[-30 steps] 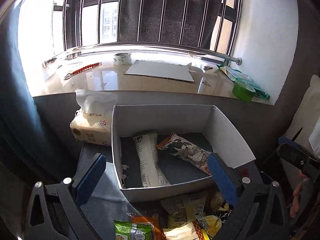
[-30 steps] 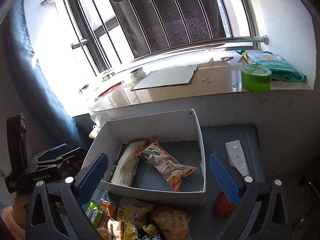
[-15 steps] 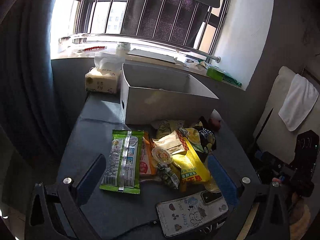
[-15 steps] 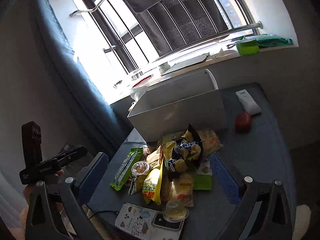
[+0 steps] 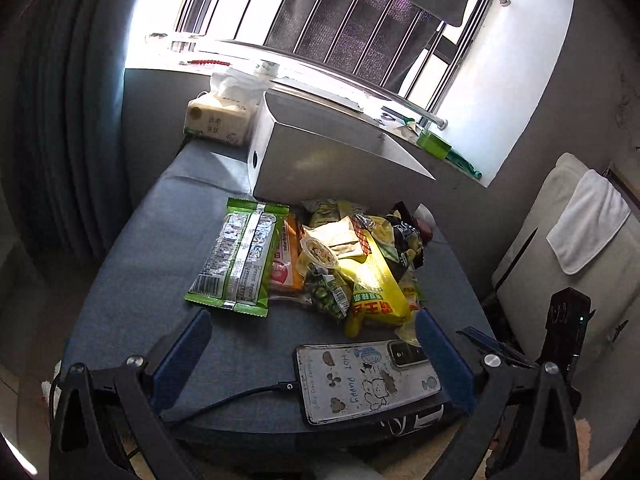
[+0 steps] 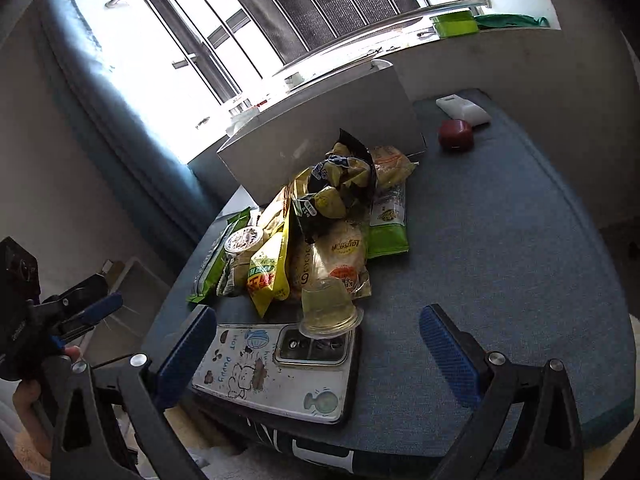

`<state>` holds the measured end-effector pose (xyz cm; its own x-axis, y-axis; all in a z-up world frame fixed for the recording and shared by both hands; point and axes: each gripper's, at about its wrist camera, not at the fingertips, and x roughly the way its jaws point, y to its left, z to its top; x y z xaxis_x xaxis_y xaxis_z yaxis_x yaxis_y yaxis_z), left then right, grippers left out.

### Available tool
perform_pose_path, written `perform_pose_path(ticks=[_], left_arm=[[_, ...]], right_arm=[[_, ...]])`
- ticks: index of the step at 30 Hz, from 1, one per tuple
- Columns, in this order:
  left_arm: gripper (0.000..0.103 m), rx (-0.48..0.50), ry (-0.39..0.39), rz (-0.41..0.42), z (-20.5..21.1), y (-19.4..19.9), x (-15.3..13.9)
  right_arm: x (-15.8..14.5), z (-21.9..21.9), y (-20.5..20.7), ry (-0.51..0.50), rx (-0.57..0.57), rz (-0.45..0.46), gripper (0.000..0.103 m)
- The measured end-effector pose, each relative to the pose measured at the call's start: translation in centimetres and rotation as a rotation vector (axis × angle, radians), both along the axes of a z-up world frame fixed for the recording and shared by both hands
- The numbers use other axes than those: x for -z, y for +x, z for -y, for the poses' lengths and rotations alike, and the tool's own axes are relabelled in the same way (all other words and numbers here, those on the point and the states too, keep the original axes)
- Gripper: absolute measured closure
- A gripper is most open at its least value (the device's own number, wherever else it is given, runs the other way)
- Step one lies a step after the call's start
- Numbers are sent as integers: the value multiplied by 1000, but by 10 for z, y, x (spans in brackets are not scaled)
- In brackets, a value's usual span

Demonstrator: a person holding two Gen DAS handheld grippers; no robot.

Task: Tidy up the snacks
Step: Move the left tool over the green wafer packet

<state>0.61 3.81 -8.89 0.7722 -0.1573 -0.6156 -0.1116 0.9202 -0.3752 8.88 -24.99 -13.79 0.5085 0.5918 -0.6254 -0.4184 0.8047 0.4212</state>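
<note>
A blue-clothed counter (image 5: 132, 264) stands below a barred window (image 5: 320, 16). The snacks (image 5: 320, 264) are heaped before the white box (image 5: 332, 164), beside a phone (image 5: 364, 380). The left gripper (image 5: 312, 352) and right gripper (image 6: 316, 352) hover at the near edge, jaws apart, empty.

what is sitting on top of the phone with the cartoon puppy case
A clear plastic jelly cup, upside down, rests on the camera end of the phone. A black cable plugs into its other end. What lies under the phone is hidden.
</note>
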Motion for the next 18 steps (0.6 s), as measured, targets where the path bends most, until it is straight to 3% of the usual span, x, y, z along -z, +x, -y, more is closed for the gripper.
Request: perform_pose_path(ticks=[4, 8, 11, 12, 13, 18], left_arm=[[0, -11, -13, -26, -4, 1, 9], [0, -21, -17, -38, -8, 0, 13], [0, -29, -27, -51, -12, 2, 18], [0, -28, -31, -54, -13, 2, 19], [0, -28, -32, -57, -14, 2, 21], [0, -40, -19, -73, -21, 7, 25]], right_arm=[[6, -15, 12, -98, 4, -1, 0], [13, -22, 23, -107, 2, -27, 1], [20, -32, 29, -148, -24, -51, 28], [24, -36, 31, -170, -31, -72, 51], [25, -36, 30, -177, -32, -70, 57], [21, -24, 22, -134, -28, -54, 57]])
